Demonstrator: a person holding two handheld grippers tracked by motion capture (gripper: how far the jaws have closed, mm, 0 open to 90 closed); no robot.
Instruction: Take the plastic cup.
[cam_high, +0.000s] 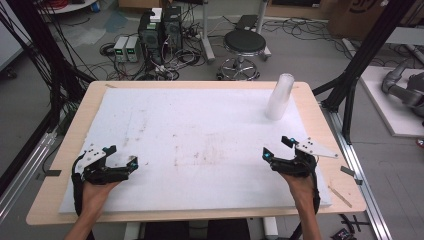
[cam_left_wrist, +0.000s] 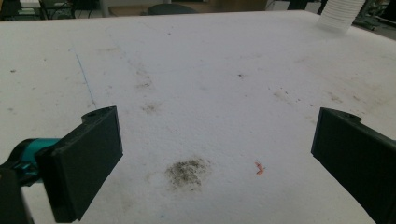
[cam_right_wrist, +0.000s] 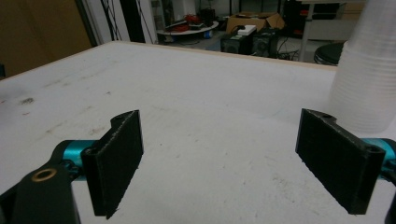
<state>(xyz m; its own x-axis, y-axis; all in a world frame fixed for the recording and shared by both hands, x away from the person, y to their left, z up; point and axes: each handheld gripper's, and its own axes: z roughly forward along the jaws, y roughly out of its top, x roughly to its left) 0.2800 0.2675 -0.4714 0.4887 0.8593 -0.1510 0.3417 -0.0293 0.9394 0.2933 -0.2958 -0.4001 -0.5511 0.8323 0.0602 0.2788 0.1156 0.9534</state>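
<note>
Nothing begun, by the look of it. Left gripper (cam_high: 121, 156) and right gripper (cam_high: 276, 147) rest low at the near edge of the bench (cam_high: 60, 165), jaws spread wide, both empty. Stack of cups (cam_high: 278, 97) stands upright at far right — untouched, well apart from either.

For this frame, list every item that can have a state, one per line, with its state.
left gripper: open, nothing between the jaws, held low over the foam sheet.
right gripper: open, nothing between the jaws, apart from the cups.
stack of plastic cups: upside down, upright, nested, standing untouched at the far right.
foam sheet: lying flat on the table, stained.
stool: upright on the floor, unoccupied.
</note>
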